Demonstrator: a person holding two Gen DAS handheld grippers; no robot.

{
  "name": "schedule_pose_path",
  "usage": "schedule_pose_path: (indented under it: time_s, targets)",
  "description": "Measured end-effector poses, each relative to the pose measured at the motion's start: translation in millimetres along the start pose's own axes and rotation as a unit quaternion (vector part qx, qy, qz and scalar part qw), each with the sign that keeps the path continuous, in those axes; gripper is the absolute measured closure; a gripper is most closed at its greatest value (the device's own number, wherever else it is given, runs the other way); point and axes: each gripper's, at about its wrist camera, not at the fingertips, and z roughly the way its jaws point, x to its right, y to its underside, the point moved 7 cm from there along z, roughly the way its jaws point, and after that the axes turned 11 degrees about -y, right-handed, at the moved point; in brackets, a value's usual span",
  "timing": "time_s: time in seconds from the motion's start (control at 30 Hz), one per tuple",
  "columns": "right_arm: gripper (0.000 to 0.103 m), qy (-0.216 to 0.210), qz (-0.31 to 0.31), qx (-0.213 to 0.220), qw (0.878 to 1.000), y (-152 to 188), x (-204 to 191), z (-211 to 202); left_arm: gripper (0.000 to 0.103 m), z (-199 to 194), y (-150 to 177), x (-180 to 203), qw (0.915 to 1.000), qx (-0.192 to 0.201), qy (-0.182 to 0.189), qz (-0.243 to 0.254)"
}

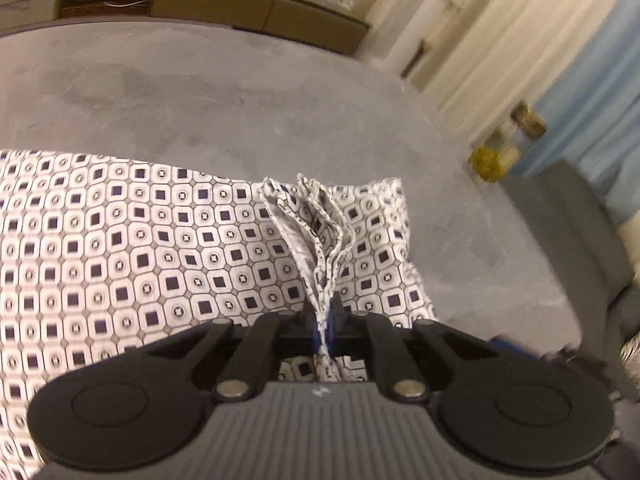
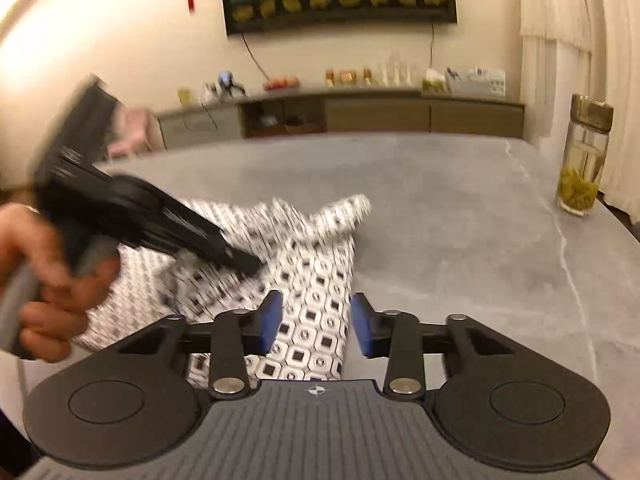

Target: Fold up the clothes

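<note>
The patterned cloth [image 1: 120,248] lies on the grey bench [image 1: 240,100], spread out to the left in the left wrist view, with one end bunched up; the left tongs [image 1: 325,320] are pressed together on that bunch, and several thin edges of the cloth stand up in a fan just past the tips; in the right wrist view the same tongs look blurred, and a hand [image 2: 44,280] holds their handle on the left side; the right tongs [image 2: 316,322] are spread apart, with their blue pads [image 2: 272,316] standing on each side of a strip of cloth, and the pads do not seem to press on it; a glass jar [image 2: 584,156] with yellow bits in it stands near the far right edge of the bench, well apart from the cloth; this looks like the middle of a fold, with the left side carrying a gathered corner; the next move likely calls for laying that corner down flat on the rest of the cloth, while the right tongs either let the cloth be or pinch a new edge to keep it tidy.
</note>
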Motion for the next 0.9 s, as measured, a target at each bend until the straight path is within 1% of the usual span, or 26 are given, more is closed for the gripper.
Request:
schedule_pose_path:
  time_s: [0.07,0.13,0.17,0.2,0.27,0.3,0.37,0.4,0.43,0.5,0.53,0.57,0.6,0.63,0.73,0.8,0.83,0.9]
  targets:
    - [0.064,0.019,-0.007,-0.028,0.999,4,-1,9,0.098,-14,-1,-16,0.9995,0.024,-0.019,-0.012]
    - [0.064,0.042,-0.009,-0.06,0.997,10,1,21,0.098,-19,3,-21,0.9986,0.024,-0.046,-0.011]
    - [0.064,0.05,-0.013,-0.069,0.996,12,-2,27,0.098,-16,8,-23,0.9986,0.013,-0.051,-0.009]
    - [0.064,0.053,-0.017,-0.066,0.996,9,-3,29,0.097,-17,11,-25,0.9986,0.007,-0.052,-0.006]
    - [0.064,0.053,-0.025,-0.04,0.997,-2,-5,28,0.096,-23,14,-28,0.9994,0.01,-0.032,-0.006]
    - [0.064,0.049,-0.029,-0.025,0.998,-15,-7,29,0.096,-24,16,-29,0.9996,0.011,-0.025,-0.006]
    - [0.064,0.045,-0.043,-0.001,0.998,-39,-7,36,0.095,-25,17,-33,0.9996,0.012,-0.025,-0.006]
    - [0.064,0.048,-0.06,-0.004,0.997,-49,-6,48,0.095,-26,17,-34,0.9995,0.012,-0.027,-0.009]
    - [0.064,0.047,-0.067,-0.017,0.996,-56,-6,64,0.095,-27,17,-36,0.9994,0.012,-0.031,-0.012]
    - [0.066,0.039,-0.059,-0.051,0.996,-64,1,99,0.092,-32,17,-40,0.9987,0.021,-0.044,-0.014]
    - [0.071,0.041,-0.056,-0.068,0.995,-64,4,115,0.092,-34,16,-41,0.9982,0.026,-0.052,-0.015]
    - [0.072,0.051,-0.054,-0.086,0.994,-62,9,131,0.092,-37,16,-42,0.9976,0.031,-0.059,-0.017]
    - [0.073,0.056,-0.051,-0.091,0.993,-62,13,141,0.092,-40,15,-43,0.9969,0.036,-0.067,-0.019]
    - [0.073,0.053,-0.042,-0.083,0.994,-64,14,142,0.092,-42,15,-44,0.9965,0.039,-0.072,-0.021]
    - [0.072,0.041,-0.008,-0.083,0.996,-69,17,136,0.092,-46,14,-45,0.9973,0.033,-0.061,-0.022]
    - [0.072,0.03,-0.005,-0.066,0.997,-70,11,122,0.089,-48,13,-43,0.9977,0.033,-0.054,-0.024]
    - [0.072,0.019,-0.002,-0.059,0.998,-69,8,114,0.086,-49,12,-40,0.9978,0.035,-0.051,-0.024]
    - [0.071,-0.012,0.014,-0.056,0.998,-62,2,98,0.085,-53,15,-36,0.9981,0.037,-0.047,-0.016]
